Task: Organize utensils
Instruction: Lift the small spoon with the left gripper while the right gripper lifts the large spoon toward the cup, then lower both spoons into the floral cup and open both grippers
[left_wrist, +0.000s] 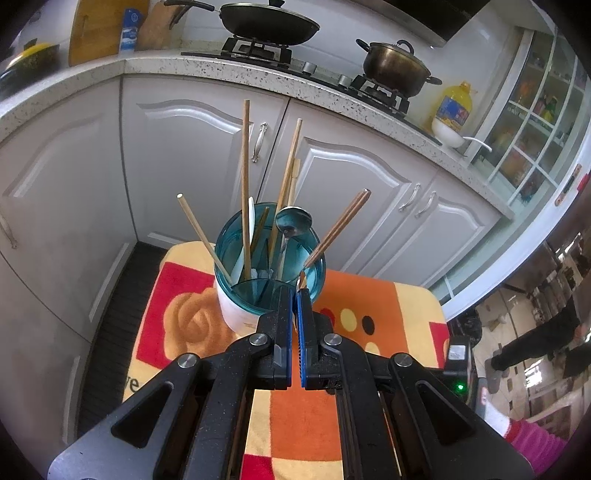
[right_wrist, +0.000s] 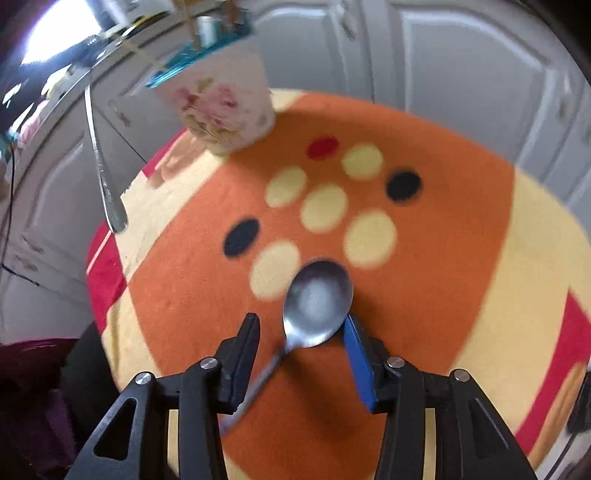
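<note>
Spoon (right_wrist: 317, 302) lies on the orange cloth (right_wrist: 424, 258), between the spread fingers of the right gripper (right_wrist: 301, 321).
Left gripper (left_wrist: 294, 295) pinches a thin metal handle; holder (left_wrist: 258, 288) at 12 o'clock.

Materials/finish: metal, wood, plastic, cloth.

Spoon (right_wrist: 317, 304) seen as smooth steel w/ dull sheen; chopsticks (left_wrist: 245, 184) as matt wood. Holder (left_wrist: 269, 273): clear teal plastic rim, glossy; white body w/ printed floral pattern. Mat (right_wrist: 424, 258) read as fuzzy cloth, matt. Gripper fingers (left_wrist: 282, 325): matt black plastic, blue pads.
</note>
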